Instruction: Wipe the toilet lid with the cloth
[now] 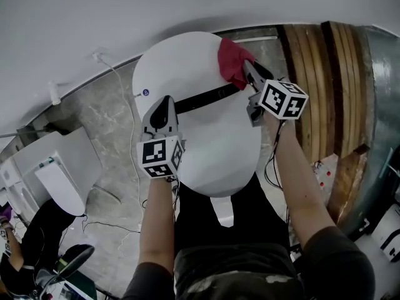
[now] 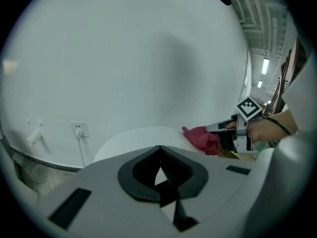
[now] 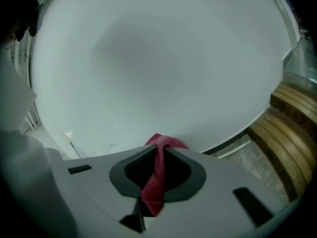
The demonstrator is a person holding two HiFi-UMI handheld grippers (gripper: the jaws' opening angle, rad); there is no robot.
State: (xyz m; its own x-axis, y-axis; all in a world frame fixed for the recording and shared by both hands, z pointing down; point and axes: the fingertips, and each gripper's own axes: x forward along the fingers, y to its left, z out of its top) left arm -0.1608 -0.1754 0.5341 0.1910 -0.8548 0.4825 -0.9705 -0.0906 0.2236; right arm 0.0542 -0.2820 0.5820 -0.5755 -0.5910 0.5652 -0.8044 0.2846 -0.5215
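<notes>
Right gripper (image 1: 249,72) was clamped on the red cloth (image 1: 233,60) – in the right gripper view a strip of it ran straight down between the closed jaws and bunched out past the tips. The cloth sat at the far right edge of the white lid (image 1: 215,145), up near the wall (image 1: 94,17), and looked to be lying on the surface there. A dark strip (image 1: 206,97) ran across the lid from just below the cloth toward the left gripper (image 1: 164,105).

That left one had its jaws pinched together with nothing in them – its own view showed the tips meeting and only white lid beyond. From the head view it was over the lid's left side, well apart from the cloth; couldn't tell if it touched the surface.

Other stuff: a wall socket (image 2: 79,129) with a cable hanging from it to the left of the toilet, wood planks (image 1: 319,86) on the right, marbled floor (image 1: 112,136), and a second toilet (image 1: 59,180) off to the left.
</notes>
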